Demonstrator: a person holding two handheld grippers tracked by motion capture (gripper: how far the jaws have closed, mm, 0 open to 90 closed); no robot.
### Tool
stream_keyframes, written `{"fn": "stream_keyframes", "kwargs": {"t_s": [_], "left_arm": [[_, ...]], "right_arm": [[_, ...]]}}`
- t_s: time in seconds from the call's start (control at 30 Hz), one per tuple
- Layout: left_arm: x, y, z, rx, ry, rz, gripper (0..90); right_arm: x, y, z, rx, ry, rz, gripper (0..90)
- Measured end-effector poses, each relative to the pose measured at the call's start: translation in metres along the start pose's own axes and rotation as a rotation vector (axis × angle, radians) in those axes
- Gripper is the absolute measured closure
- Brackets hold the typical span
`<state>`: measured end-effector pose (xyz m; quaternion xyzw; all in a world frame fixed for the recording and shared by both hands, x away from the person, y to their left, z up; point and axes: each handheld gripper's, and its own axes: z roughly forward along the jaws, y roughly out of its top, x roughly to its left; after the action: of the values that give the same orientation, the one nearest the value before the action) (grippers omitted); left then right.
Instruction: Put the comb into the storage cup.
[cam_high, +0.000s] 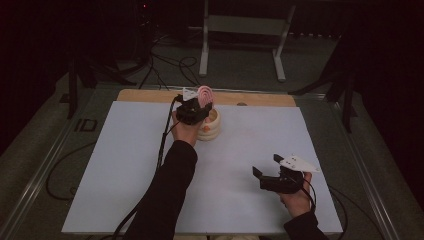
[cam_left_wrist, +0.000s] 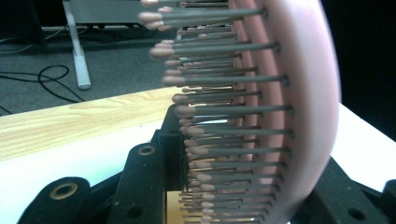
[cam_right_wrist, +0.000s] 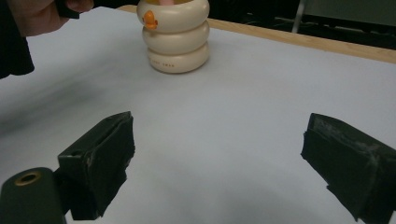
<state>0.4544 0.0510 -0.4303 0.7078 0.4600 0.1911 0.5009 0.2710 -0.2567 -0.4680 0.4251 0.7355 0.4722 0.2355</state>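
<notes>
Left gripper (cam_high: 196, 107) stood clamped on a pink hairbrush (cam_high: 205, 94), holding it upright over the cream ringed holder (cam_high: 210, 127) near the tabletop's far edge. Brush looked not yet seated inside. Right gripper (cam_high: 266, 172), jaws apart and empty, waited near the right front corner.
</notes>
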Motion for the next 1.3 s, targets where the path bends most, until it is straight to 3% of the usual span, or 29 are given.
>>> {"fn": "stream_keyframes", "kwargs": {"t_s": [0.53,1.3], "left_arm": [[0.007,0.001,-0.001,0.009,-0.028,-0.021,61.5],[0.022,-0.003,-0.004,0.044,0.006,-0.037,56.6]], "right_arm": [[0.001,0.0,0.0,-0.002,-0.004,-0.006,8.8],[0.001,-0.001,0.001,0.007,-0.002,-0.012,8.9]]}}
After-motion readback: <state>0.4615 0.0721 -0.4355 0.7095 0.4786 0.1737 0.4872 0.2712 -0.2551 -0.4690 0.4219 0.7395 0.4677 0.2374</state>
